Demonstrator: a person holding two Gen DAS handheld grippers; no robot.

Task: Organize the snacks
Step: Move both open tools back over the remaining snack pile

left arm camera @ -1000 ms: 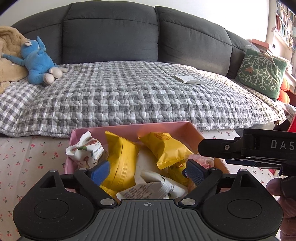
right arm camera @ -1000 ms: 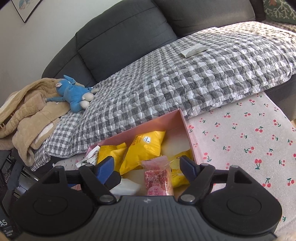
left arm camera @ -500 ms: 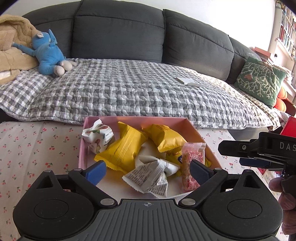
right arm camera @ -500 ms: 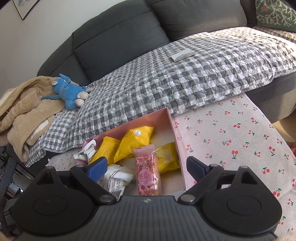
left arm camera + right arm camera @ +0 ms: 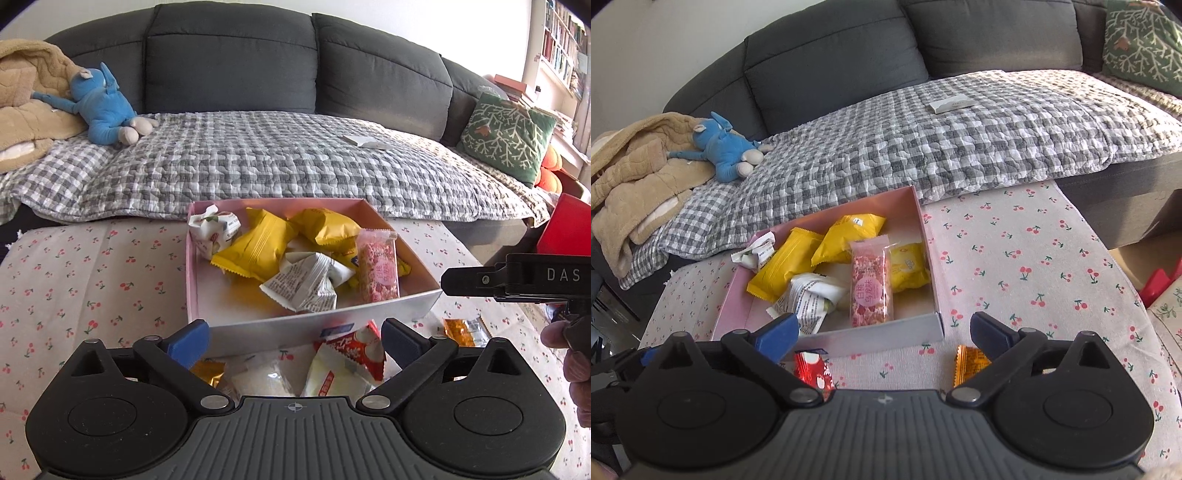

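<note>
A pink box (image 5: 192,280) (image 5: 925,236) on the cherry-print table holds yellow packets (image 5: 255,245) (image 5: 786,267), white packets (image 5: 306,282) (image 5: 809,295) and a pink snack bar (image 5: 378,269) (image 5: 871,286). My left gripper (image 5: 295,338) is open and empty, just in front of the box. Below it lie a red-and-white packet (image 5: 352,349), a clear white packet (image 5: 264,380) and a gold packet (image 5: 210,371). My right gripper (image 5: 884,330) is open and empty, in front of the box. An orange packet (image 5: 971,363) (image 5: 463,328) and the red packet (image 5: 812,369) lie under it.
A grey sofa with a checked blanket (image 5: 277,166) stands behind the table. On it lie a blue plush toy (image 5: 107,110), a tan blanket (image 5: 26,103), a white flat box (image 5: 953,103) and a green cushion (image 5: 509,136). A red object (image 5: 565,230) is at the right.
Both grippers have pulled back and up from the box. The pink snack bar now lies inside the box. Loose packets on the table in front have come into view.
</note>
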